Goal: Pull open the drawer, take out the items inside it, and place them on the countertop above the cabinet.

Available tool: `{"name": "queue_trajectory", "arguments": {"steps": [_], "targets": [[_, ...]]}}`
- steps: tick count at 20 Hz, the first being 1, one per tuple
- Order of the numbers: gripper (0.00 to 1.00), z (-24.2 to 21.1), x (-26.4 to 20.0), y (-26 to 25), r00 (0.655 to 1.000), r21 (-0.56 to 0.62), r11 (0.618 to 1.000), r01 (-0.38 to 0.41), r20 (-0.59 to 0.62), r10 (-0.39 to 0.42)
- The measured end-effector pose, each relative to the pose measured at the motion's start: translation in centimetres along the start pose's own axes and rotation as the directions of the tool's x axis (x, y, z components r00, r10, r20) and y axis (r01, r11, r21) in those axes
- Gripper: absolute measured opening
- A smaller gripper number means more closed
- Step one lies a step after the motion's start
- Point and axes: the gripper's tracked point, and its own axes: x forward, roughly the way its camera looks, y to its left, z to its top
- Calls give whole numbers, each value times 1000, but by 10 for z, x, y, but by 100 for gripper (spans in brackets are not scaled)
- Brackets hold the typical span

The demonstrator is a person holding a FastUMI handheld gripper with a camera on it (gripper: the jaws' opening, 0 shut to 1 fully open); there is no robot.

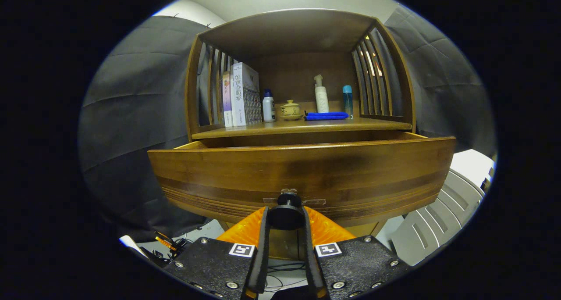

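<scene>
Two fingers [263, 234] gripping knob [285, 216], bottles [321, 97] above

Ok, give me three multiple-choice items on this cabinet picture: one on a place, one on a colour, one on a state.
1. Where does the blue cloth lie?
A. on the countertop, between the small pot and the blue bottle
B. on the floor
C. on top of the books

2. What colour is the drawer knob?
A. white
B. black
C. gold

3. How does the drawer stand?
A. fully shut
B. taken out of the cabinet
C. pulled partly open

Answers: 1 A, the cloth rests on the wooden top by the pot. 2 B, the knob between the gripper fingers is black. 3 C, the drawer front stands out ahead of the countertop edge, both fingers pressing on the knob.
</scene>
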Motion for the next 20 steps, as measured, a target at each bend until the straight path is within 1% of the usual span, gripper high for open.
{"name": "queue_trajectory", "arguments": {"steps": [6, 11, 16, 20], "targets": [[36, -13, -27, 6, 1000, -36, 999, -6, 10, 6], [36, -22, -46, 14, 1000, -26, 999, -26, -2, 26], [36, -30, -64, 22, 998, -43, 997, -65, -9, 64], [36, -37, -80, 29, 995, -30, 995, -94, -38, 93]]}}
